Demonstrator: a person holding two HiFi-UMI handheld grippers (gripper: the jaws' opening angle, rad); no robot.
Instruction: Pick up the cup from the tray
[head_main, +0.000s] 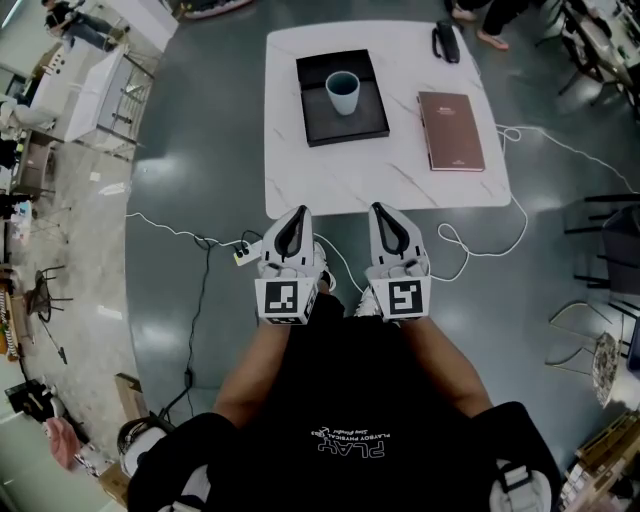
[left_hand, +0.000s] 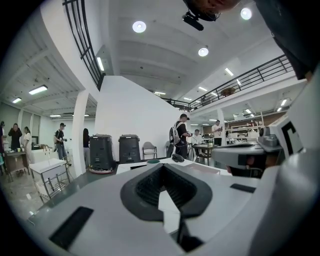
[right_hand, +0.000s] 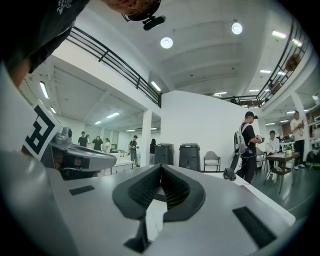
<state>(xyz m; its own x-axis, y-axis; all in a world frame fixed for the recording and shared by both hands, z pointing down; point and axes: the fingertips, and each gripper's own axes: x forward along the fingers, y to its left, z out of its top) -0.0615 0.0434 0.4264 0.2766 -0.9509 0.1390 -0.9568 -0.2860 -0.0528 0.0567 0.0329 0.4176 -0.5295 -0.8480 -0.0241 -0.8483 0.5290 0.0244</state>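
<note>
cup (head_main: 342, 92) in tray (head_main: 330, 130), book (head_main: 450, 130) to right

The left gripper (head_main: 296, 214) and right gripper (head_main: 384, 210) are held side by side, pointing forward. Both have their jaws closed together, empty.

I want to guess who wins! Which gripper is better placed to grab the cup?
Nearly a tie: the cup in the tray sits midway ahead of both shut grippers. Maybe the left gripper; the notebook lies nearer the right gripper.

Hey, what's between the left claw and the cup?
Head view: only the floor of the black tray holding the cup, then bare white table up to the left claw.
</note>
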